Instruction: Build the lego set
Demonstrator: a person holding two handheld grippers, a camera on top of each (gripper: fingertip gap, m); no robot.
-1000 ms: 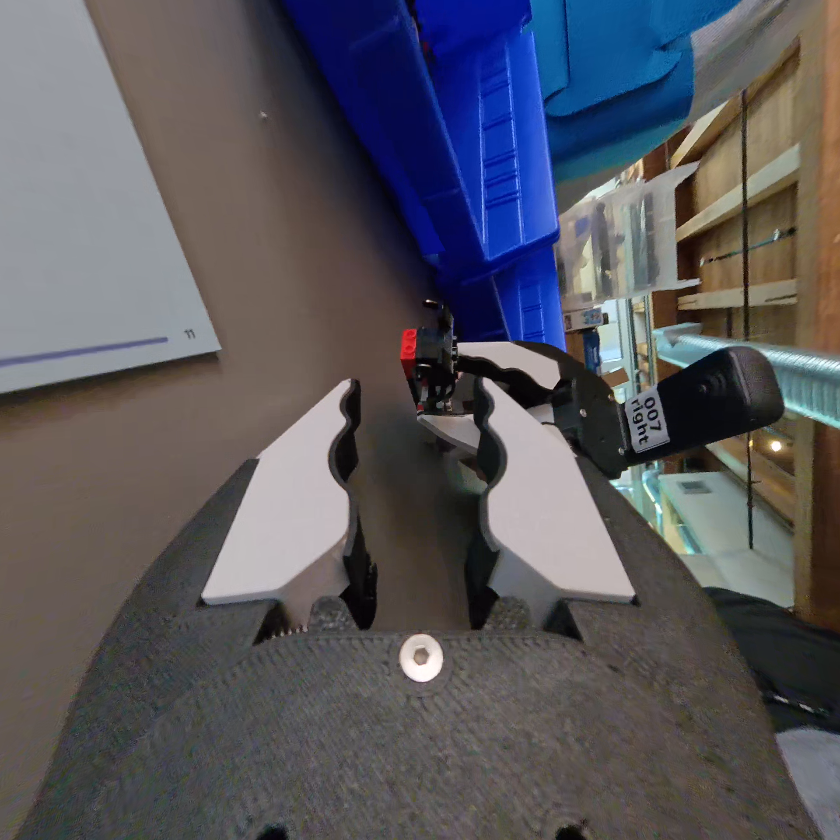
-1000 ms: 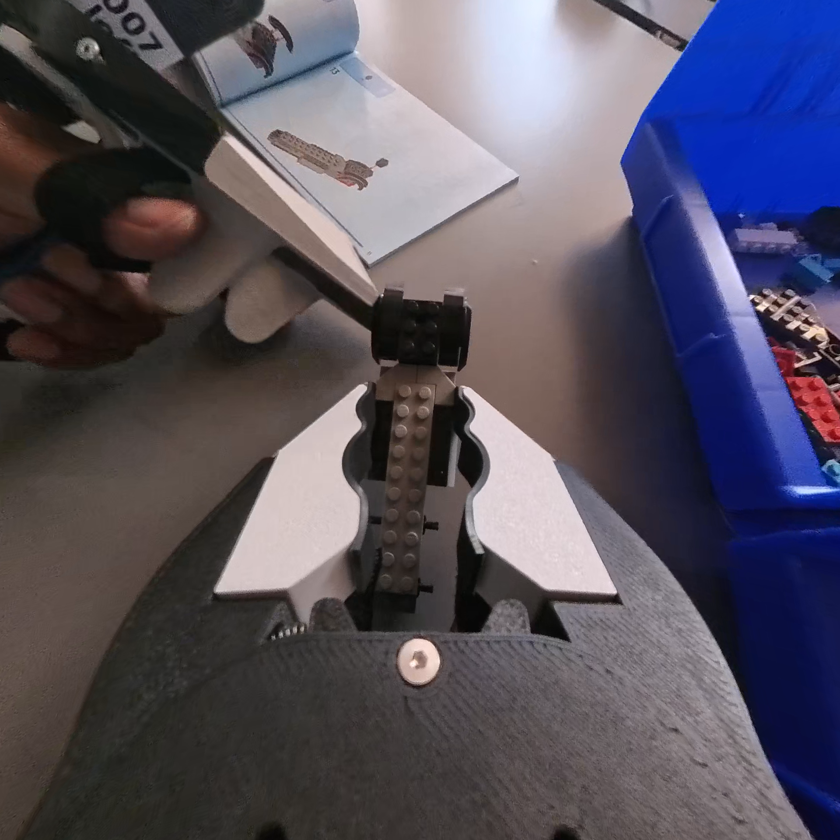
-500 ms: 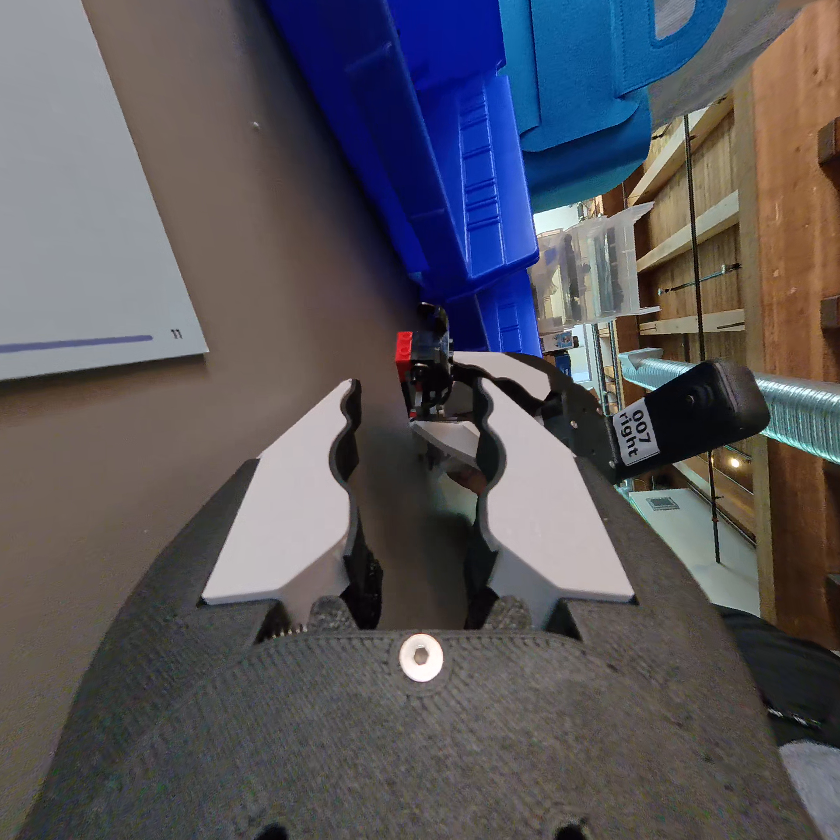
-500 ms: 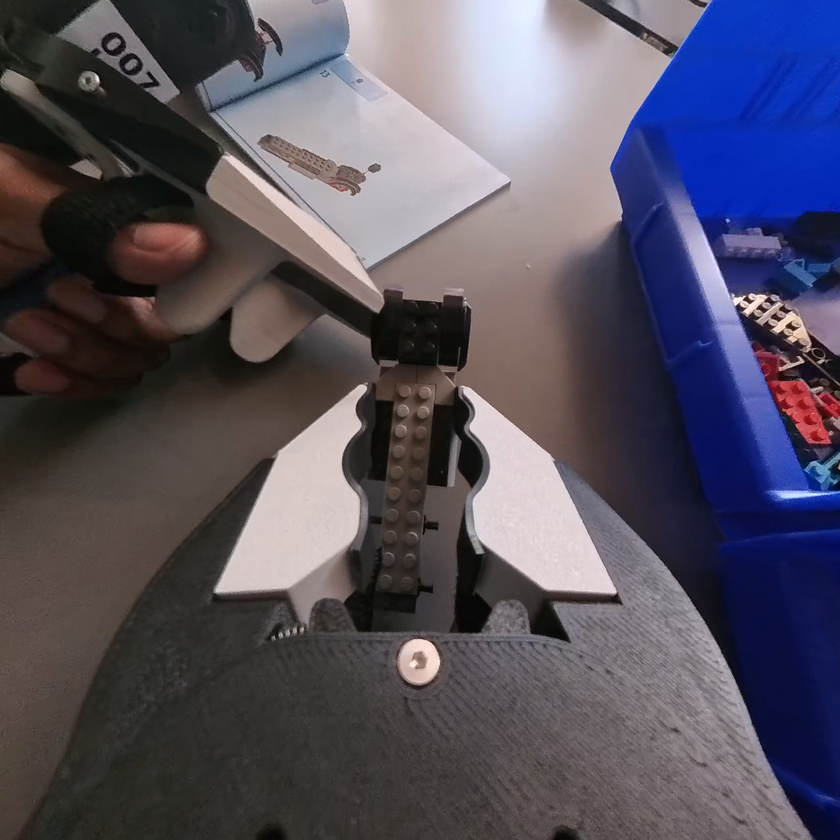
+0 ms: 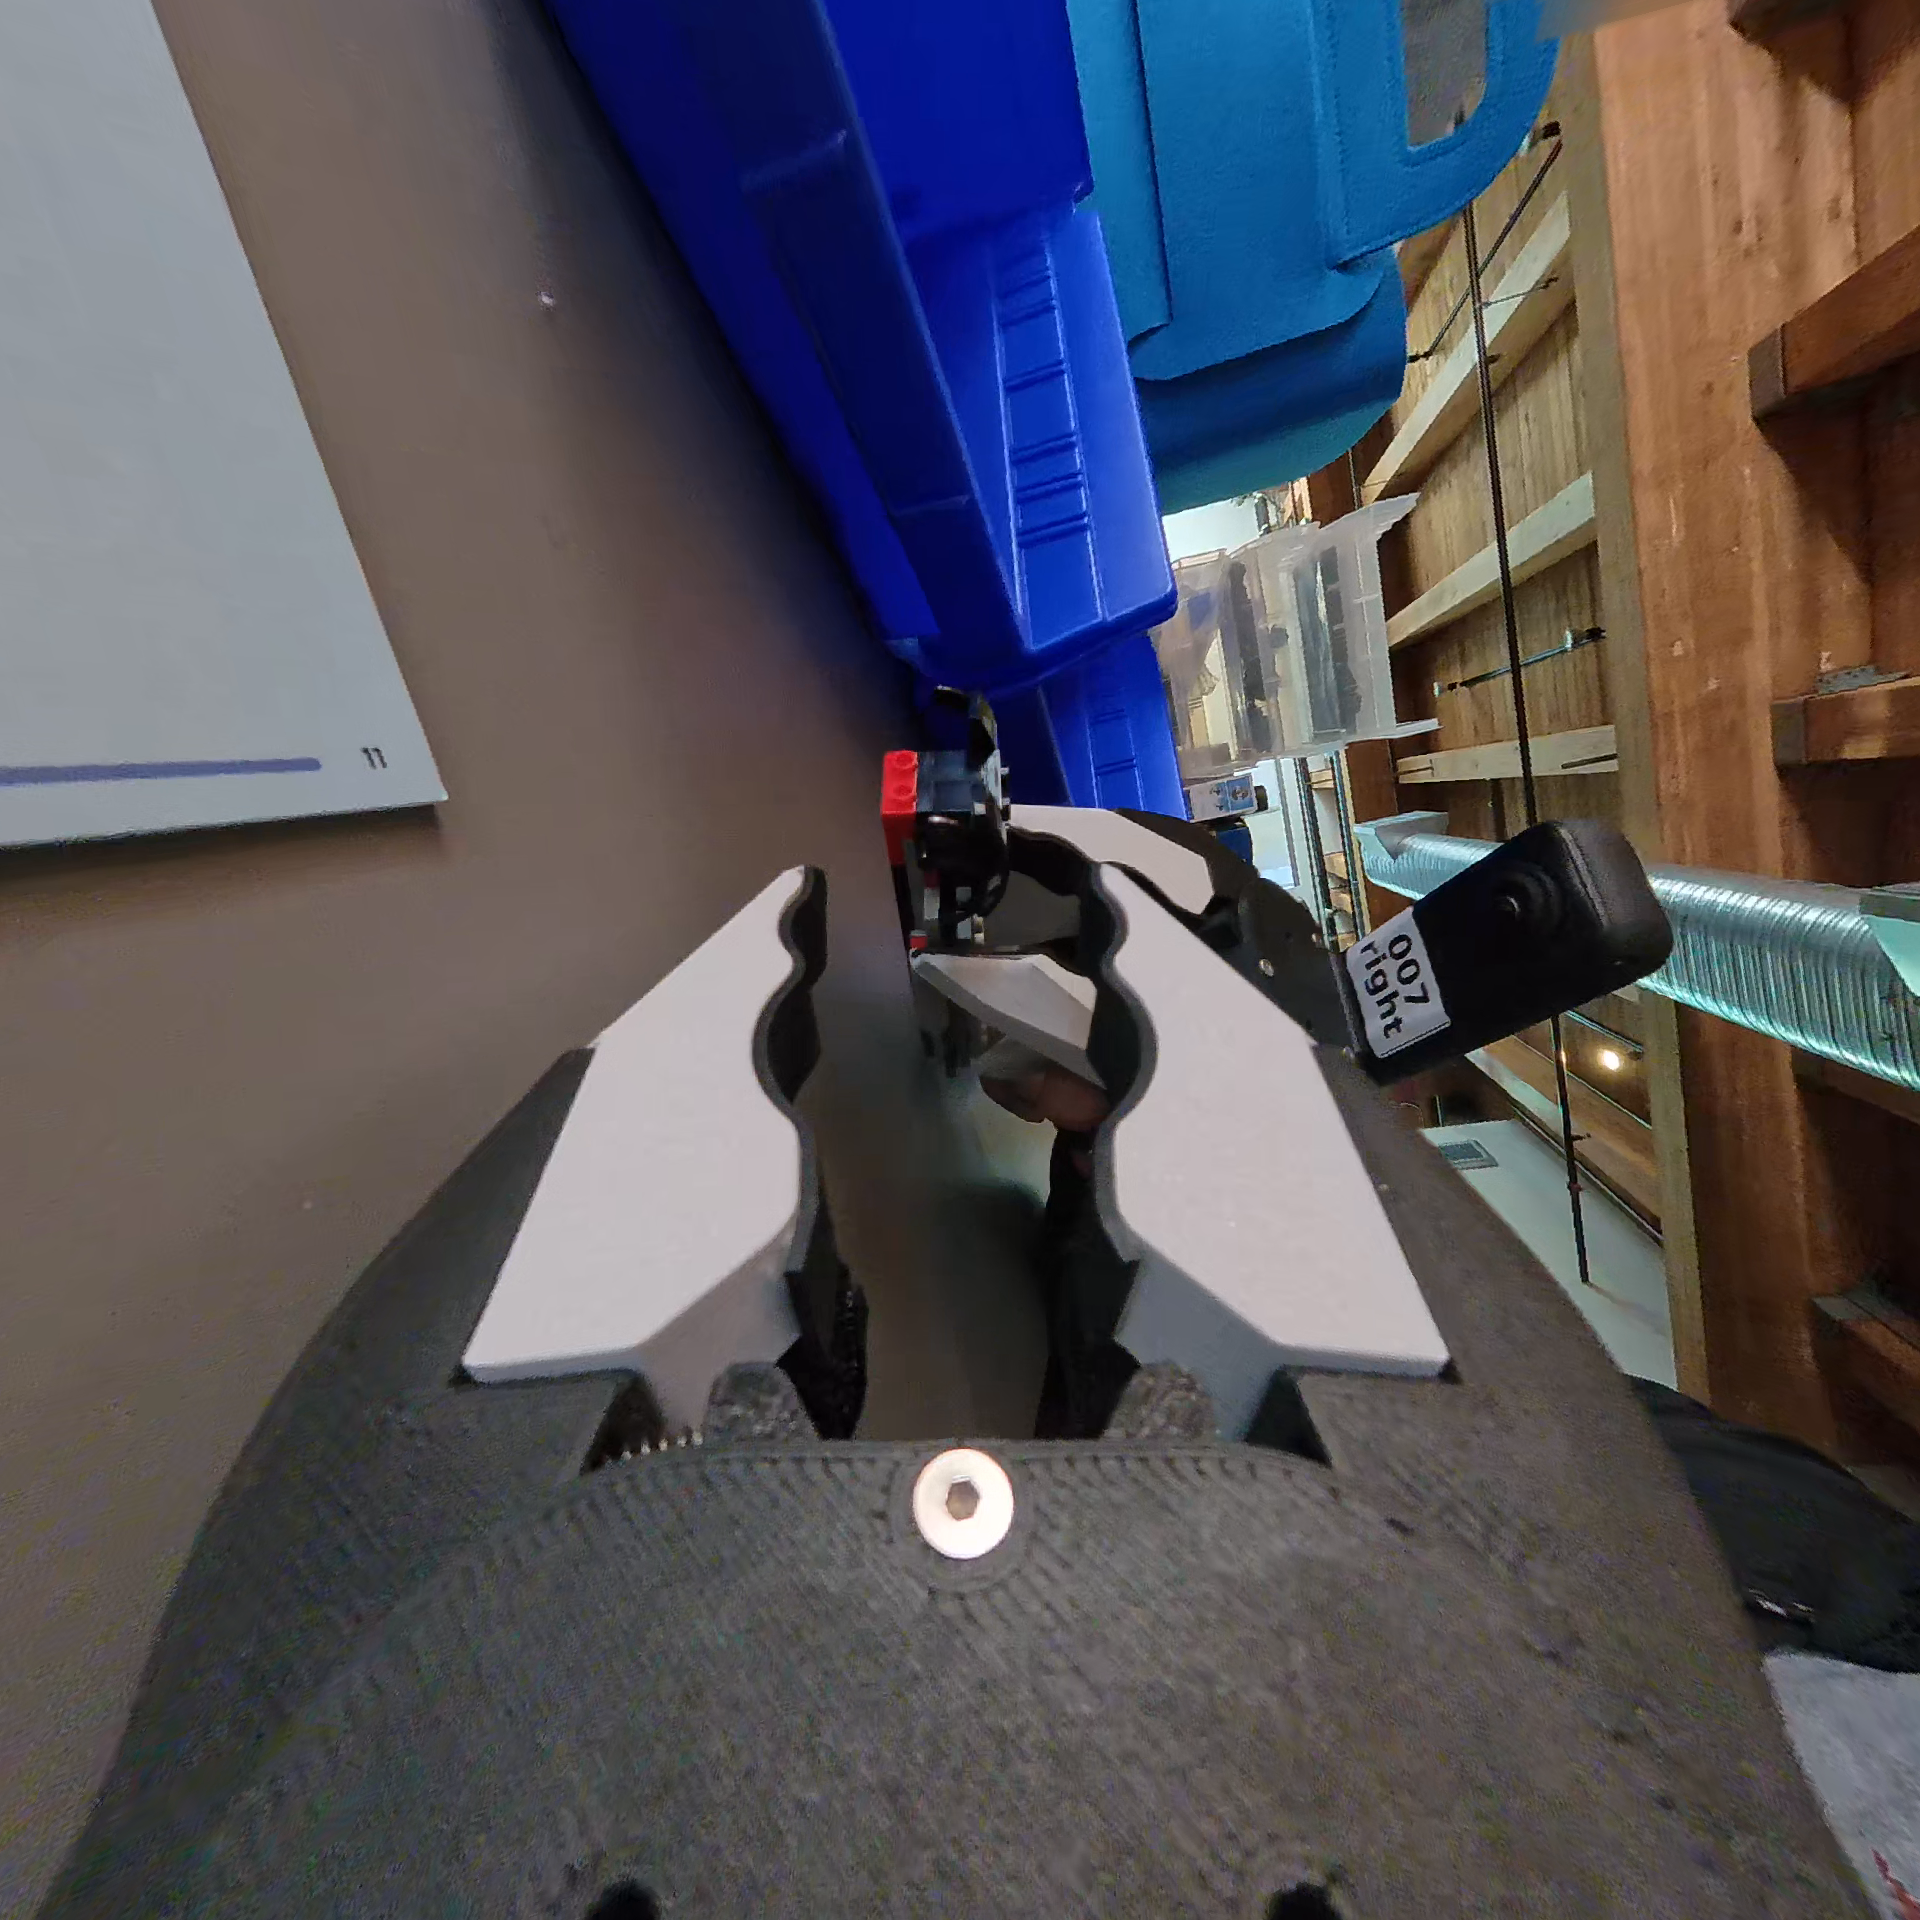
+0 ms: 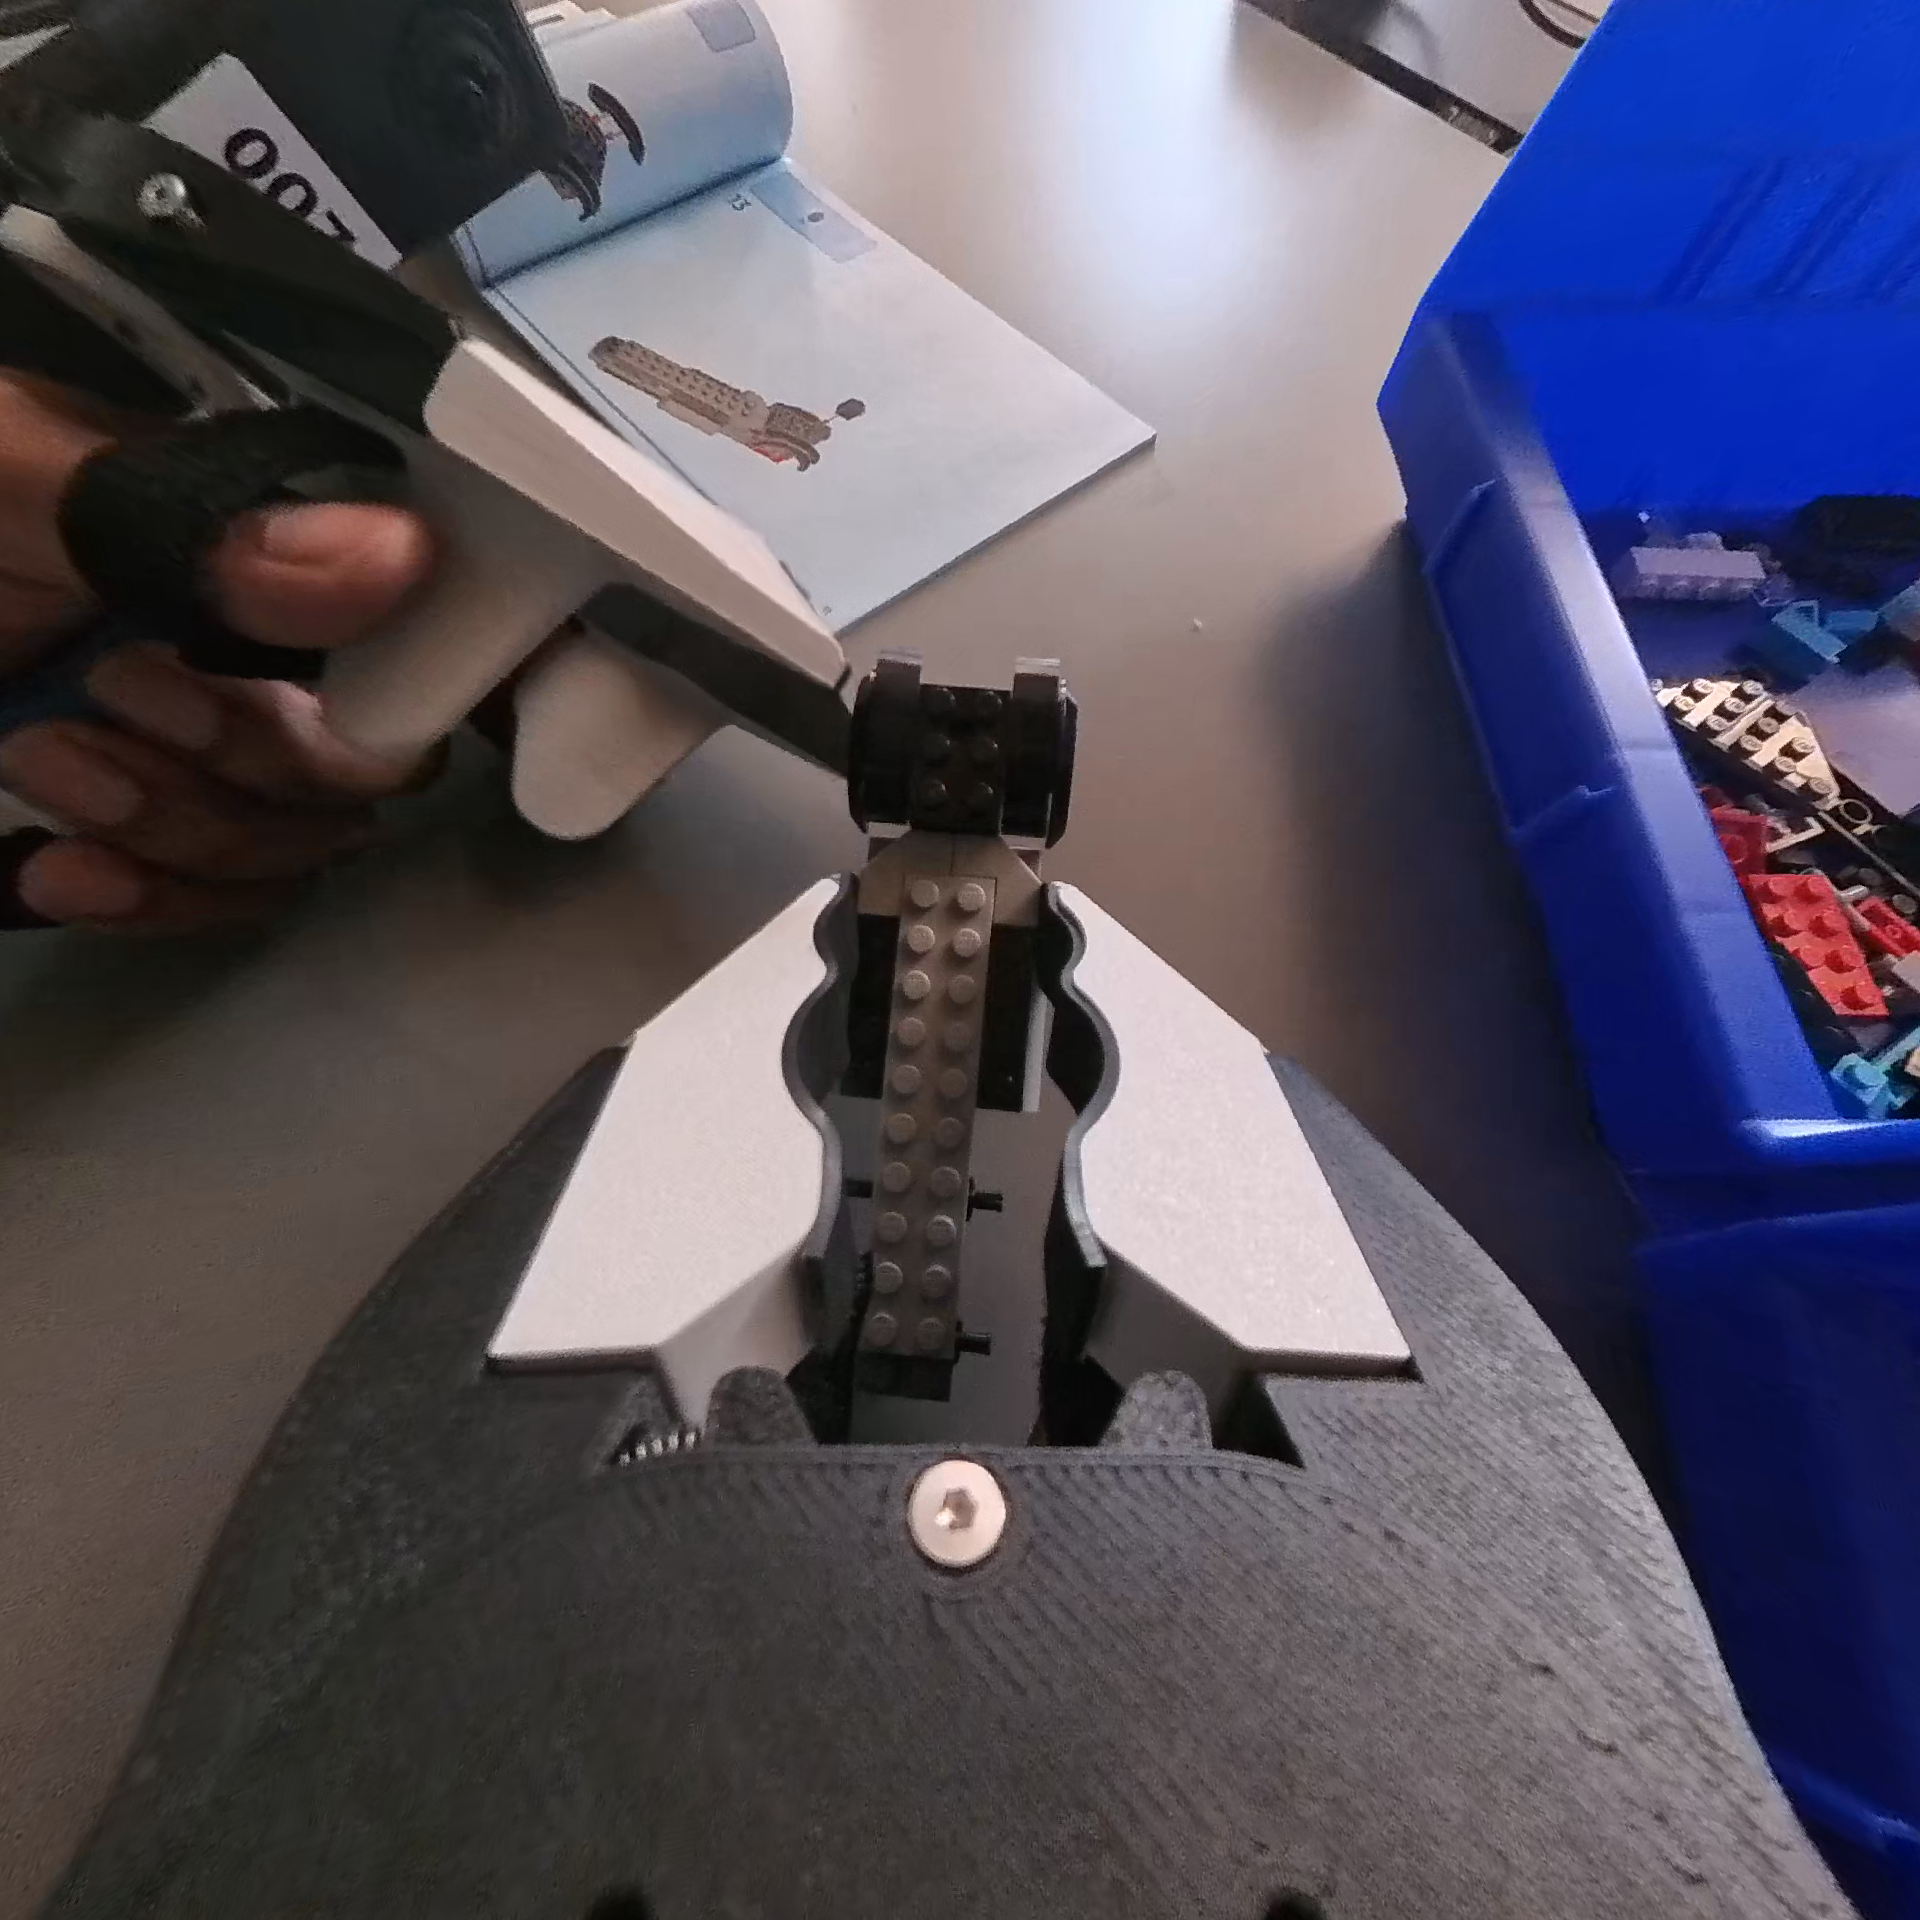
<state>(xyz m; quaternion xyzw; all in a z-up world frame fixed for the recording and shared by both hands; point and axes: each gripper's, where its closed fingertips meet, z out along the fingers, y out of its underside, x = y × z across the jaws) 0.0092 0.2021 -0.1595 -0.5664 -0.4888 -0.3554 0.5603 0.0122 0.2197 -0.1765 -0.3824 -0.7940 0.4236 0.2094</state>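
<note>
Left gripper (image 6: 831, 717) has edged closer; its tip now touches the lego model (image 6: 951, 1039).
Right gripper (image 6: 945, 914) clamps the half-built model; left fingers apart, empty; loose bricks remain in the blue bin (image 6: 1538, 790) beside it.

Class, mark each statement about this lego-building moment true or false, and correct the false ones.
1. The right gripper is shut on the lego model. True.
2. The left gripper holds a brick. False: its fingers are open with nothing between them.
3. The blue bin holds loose lego pieces. True.
4. The instruction booklet lies closed. False: it lies open on the table.
</note>
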